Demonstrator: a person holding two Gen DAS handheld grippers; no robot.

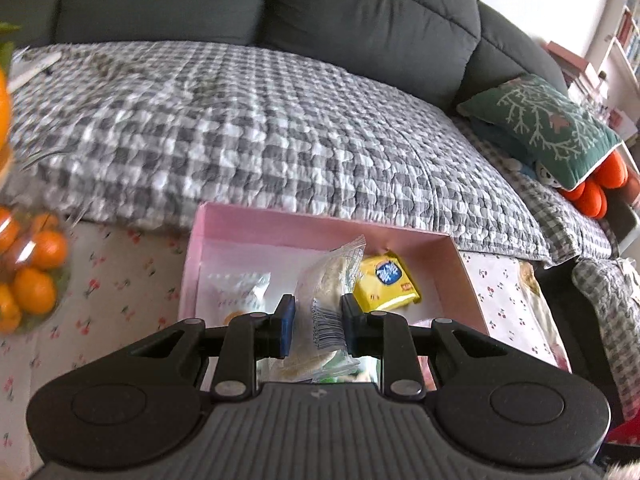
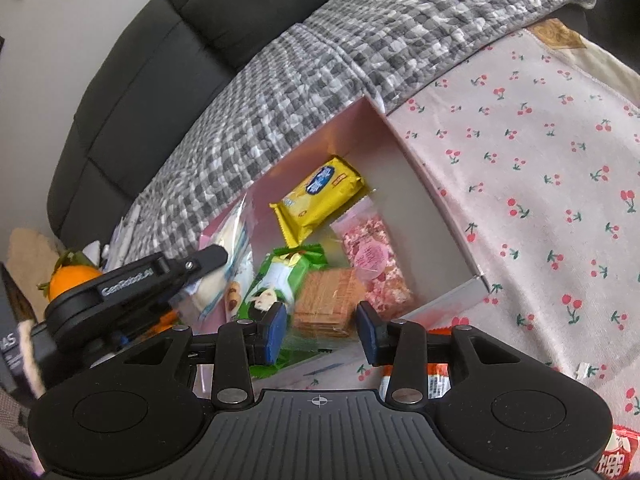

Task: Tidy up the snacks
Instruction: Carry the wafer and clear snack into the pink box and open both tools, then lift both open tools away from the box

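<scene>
Progress: several snacks already lie in the shallow pink cardboard box; a red-and-white packet waits outside on the cherry-print cloth, so I judge the sorting partly done
Left gripper: clamped on a clear crinkly pouch of pale round cakes, held over the box
Right gripper: fingers apart, empty, at the box's near edge
Box contents: glossy yellow biscuit pack, green foil pack, square brown wafers in clear film, pink speckled slab

Left tongs clamped together, right tongs apart.
</scene>
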